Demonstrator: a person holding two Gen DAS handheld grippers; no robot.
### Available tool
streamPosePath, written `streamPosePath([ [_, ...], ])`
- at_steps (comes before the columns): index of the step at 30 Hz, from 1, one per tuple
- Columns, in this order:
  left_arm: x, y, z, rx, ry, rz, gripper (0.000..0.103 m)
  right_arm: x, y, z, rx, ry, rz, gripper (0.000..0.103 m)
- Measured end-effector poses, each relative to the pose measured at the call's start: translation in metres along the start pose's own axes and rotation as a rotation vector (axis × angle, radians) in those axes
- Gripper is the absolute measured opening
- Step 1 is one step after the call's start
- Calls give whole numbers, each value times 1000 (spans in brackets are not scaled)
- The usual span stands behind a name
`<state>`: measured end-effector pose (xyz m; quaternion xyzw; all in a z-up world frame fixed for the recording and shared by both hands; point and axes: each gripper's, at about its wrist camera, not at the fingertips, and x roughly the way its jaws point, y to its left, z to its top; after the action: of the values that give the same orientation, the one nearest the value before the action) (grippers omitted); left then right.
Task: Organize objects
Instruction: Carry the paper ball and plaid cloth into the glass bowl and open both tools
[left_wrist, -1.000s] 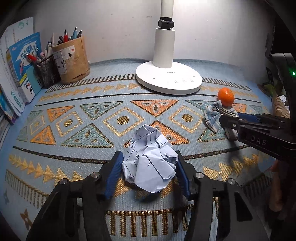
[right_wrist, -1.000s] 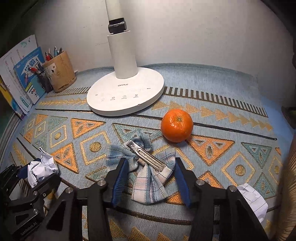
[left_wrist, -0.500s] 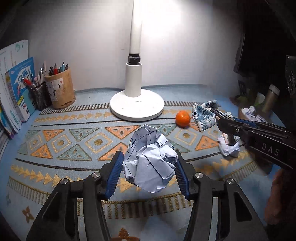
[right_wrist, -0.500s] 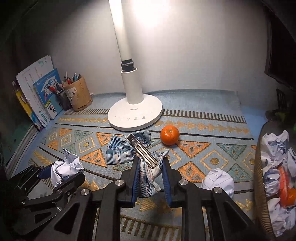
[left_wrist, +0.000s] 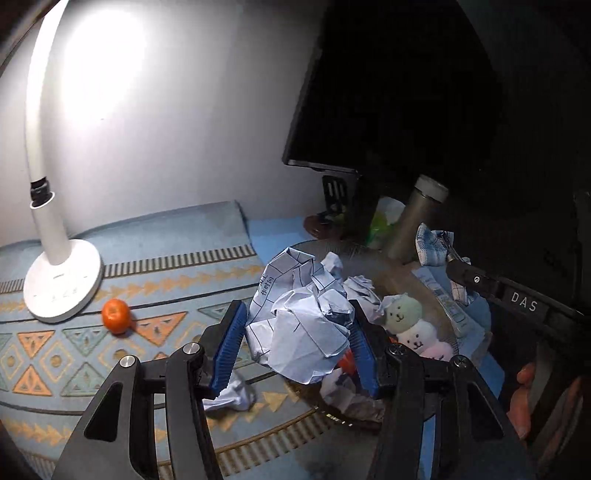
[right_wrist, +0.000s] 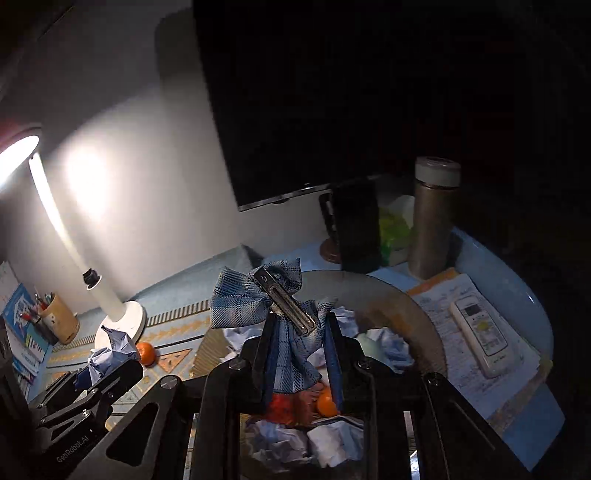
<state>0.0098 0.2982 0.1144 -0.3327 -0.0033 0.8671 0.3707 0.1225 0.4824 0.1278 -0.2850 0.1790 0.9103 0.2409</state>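
The left gripper (left_wrist: 295, 343) pinches a crumpled paper ball (left_wrist: 301, 325) between its blue pads, holding it in the air at the near rim of the bin (left_wrist: 373, 258), with paper scraps and a small plush toy (left_wrist: 410, 328) just beyond and below. The right gripper (right_wrist: 301, 354) is clamped on a plaid bow clip (right_wrist: 266, 299), its metal bar slanting across the fingers, apparently right above the bin's contents. A drop is probably next; the right load sits deeper over the opening. An orange (left_wrist: 116, 320) lies well apart on the mat.
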Motion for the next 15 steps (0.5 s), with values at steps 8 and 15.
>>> streamPosePath([
  [8, 58, -55, -4, 67, 74, -32, 59, 37, -62, 6, 97, 61, -21, 24],
  [15, 53, -61, -11, 117, 58, -21, 94, 45, -76, -4, 137, 90, 1, 50],
])
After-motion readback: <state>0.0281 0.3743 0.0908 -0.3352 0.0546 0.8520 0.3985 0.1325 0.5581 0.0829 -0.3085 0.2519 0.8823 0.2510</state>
